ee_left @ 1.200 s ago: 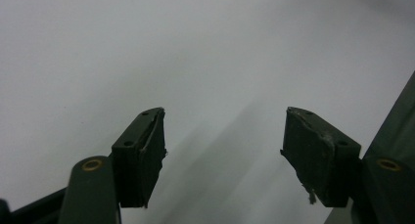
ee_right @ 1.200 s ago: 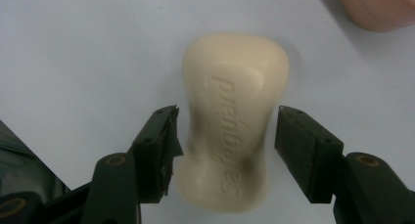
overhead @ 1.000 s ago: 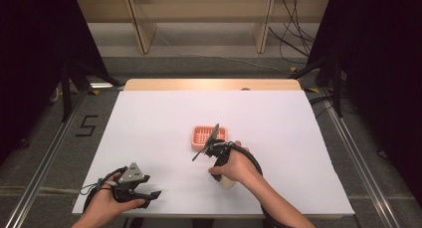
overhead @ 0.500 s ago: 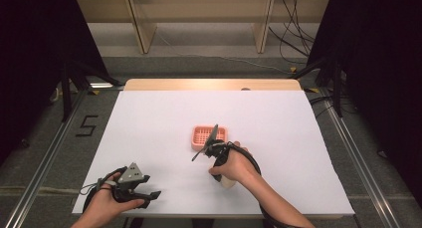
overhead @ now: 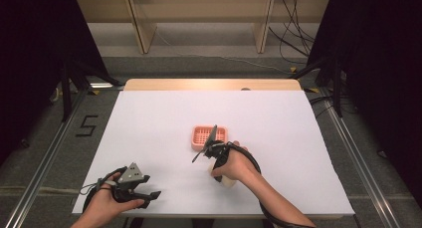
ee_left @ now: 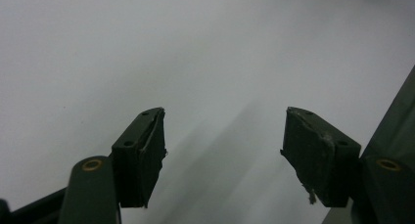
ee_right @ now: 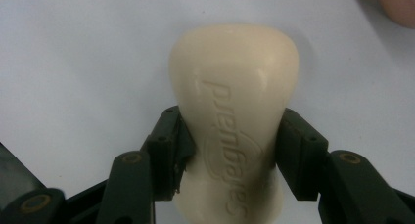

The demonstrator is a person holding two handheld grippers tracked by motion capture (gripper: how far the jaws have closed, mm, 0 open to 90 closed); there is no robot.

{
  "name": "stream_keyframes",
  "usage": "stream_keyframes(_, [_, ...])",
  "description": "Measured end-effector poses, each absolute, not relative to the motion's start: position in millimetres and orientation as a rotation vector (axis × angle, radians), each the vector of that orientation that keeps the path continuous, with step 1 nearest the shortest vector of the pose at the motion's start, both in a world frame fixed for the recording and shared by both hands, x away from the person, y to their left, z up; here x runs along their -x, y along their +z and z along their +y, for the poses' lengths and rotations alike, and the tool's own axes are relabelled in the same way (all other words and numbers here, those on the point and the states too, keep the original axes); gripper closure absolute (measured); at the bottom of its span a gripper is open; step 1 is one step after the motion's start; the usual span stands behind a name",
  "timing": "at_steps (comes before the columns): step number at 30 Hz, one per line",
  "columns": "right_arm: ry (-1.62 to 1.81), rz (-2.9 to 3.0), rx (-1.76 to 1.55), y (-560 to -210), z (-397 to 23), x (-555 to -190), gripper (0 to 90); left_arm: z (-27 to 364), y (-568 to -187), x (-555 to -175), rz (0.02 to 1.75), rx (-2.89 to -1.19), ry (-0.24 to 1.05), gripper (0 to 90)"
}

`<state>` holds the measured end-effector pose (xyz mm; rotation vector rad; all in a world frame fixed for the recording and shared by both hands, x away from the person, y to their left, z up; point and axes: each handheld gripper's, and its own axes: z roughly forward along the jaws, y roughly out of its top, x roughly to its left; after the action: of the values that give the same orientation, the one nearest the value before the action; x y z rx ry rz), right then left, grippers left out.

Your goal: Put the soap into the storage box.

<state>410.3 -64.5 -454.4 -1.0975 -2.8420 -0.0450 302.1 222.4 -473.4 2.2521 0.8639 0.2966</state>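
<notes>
The cream-coloured bar of soap (ee_right: 234,121) lay on the white tabletop (overhead: 149,133), near the front edge and right of centre, just in front of a pink slotted soap dish (overhead: 209,137). In the right gripper view, raised lettering ran along its upper face and its sides narrowed at the waist. The right tongs (ee_right: 230,155) were pinching the bar at that waist, one black pad pressed against each side. In the high view the right hand (overhead: 234,163) covered most of the bar, leaving a pale end (overhead: 228,182) visible below the hand, and the gripper's grey plate rose tilted over the near edge of the dish. Whether plate and dish touched could not be told.

The left tongs (ee_left: 222,150) were spread wide, with bare white tabletop between the pads and nothing held. In the high view the left hand (overhead: 107,200) held its gripper (overhead: 147,198) low at the front left corner of the tabletop, well apart from the soap and dish. A cable looped from each gripper. A wooden strip (overhead: 211,84) bordered the far edge of the tabletop.
</notes>
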Motion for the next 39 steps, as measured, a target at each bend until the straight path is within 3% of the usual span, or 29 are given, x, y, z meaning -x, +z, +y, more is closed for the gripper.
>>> stream_keyframes(32, [-0.205,-3.163,0.297,-437,-79,-408,50.5,224,-472,-303,0.862,-2.234,0.303,32.4])
stream_keyframes(39, [-0.225,-3.156,0.275,-433,-80,-406,50.5,223,-472,-303,0.864,-2.230,0.304,32.5])
